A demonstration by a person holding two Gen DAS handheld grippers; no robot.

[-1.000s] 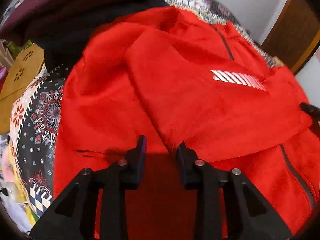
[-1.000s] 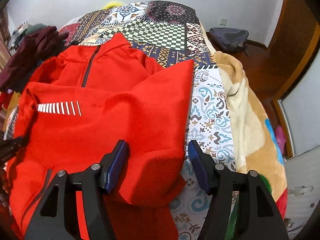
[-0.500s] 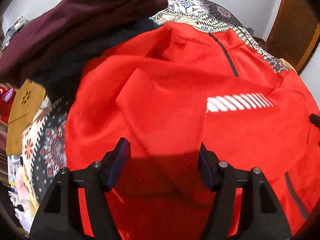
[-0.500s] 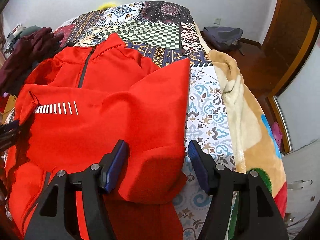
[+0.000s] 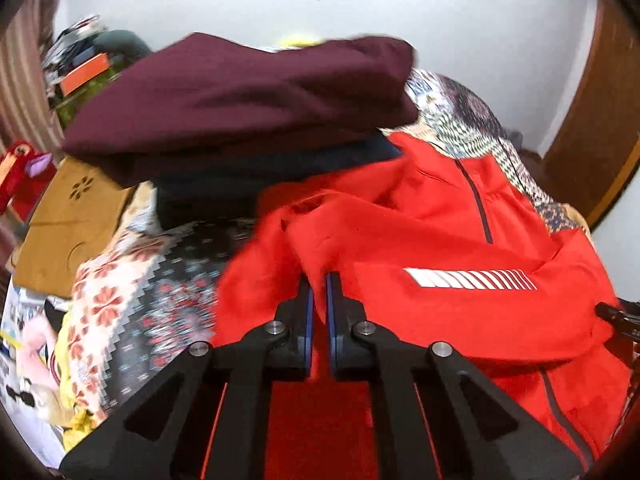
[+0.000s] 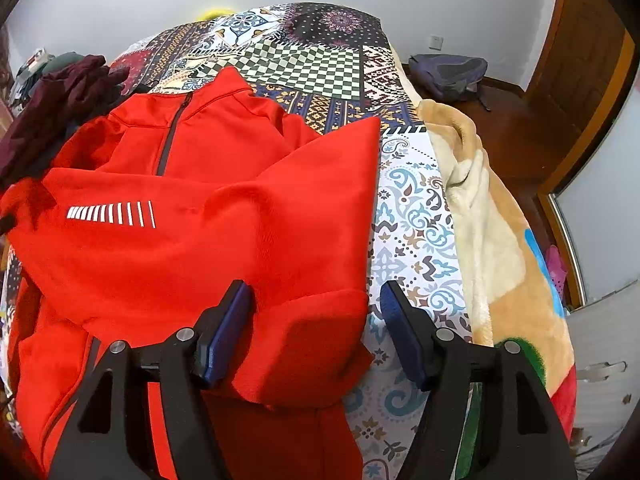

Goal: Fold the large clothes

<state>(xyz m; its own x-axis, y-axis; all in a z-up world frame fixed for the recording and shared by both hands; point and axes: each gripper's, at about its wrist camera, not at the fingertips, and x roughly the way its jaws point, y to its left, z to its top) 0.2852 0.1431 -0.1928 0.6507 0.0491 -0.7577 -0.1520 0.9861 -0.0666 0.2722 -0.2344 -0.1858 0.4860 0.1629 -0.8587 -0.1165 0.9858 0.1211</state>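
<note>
A red zip-neck jacket (image 5: 460, 248) with a white striped logo lies on a patterned bedspread (image 5: 132, 280), with its sleeves folded across the chest. My left gripper (image 5: 318, 282) is shut on a fold of red fabric at the jacket's left edge and lifts it slightly. In the right wrist view the jacket (image 6: 192, 216) fills the left half. My right gripper (image 6: 316, 292) is open, its jaws wide apart over the folded sleeve cuff near the jacket's right edge. It holds nothing.
A stack of folded maroon and dark clothes (image 5: 240, 96) sits just behind the jacket's left shoulder. A beige blanket (image 6: 492, 216) lies along the bed's right edge. A grey backpack (image 6: 448, 72) is on the floor. A brown cardboard piece (image 5: 76, 216) lies at the left.
My left gripper opened wide, then shut on the jacket's left edge and raised it, tilting its view up toward the maroon stack. My right gripper stayed open and nearly still.
</note>
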